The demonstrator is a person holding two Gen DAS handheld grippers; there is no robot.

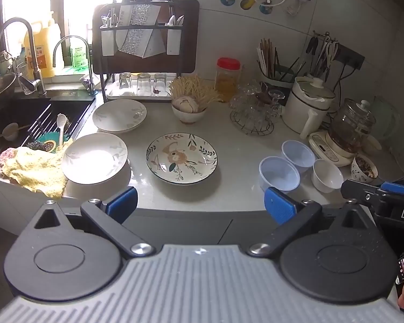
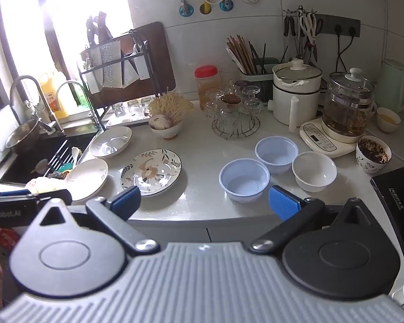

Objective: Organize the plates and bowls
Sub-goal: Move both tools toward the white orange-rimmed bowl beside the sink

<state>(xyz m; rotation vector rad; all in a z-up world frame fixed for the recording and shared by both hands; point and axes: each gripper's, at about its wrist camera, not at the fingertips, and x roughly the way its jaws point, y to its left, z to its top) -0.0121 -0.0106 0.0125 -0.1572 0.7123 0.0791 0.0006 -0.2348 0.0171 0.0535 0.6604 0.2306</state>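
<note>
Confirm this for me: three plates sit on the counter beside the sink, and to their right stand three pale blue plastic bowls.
Not quite. Only two bowls are pale blue plastic; the third is a white bowl, as the right wrist view shows. The three plates by the sink are as stated.

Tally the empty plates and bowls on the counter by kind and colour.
White plates: 2
Floral plate: 1
Blue plastic bowls: 2
White bowl: 1
Total: 6
</note>
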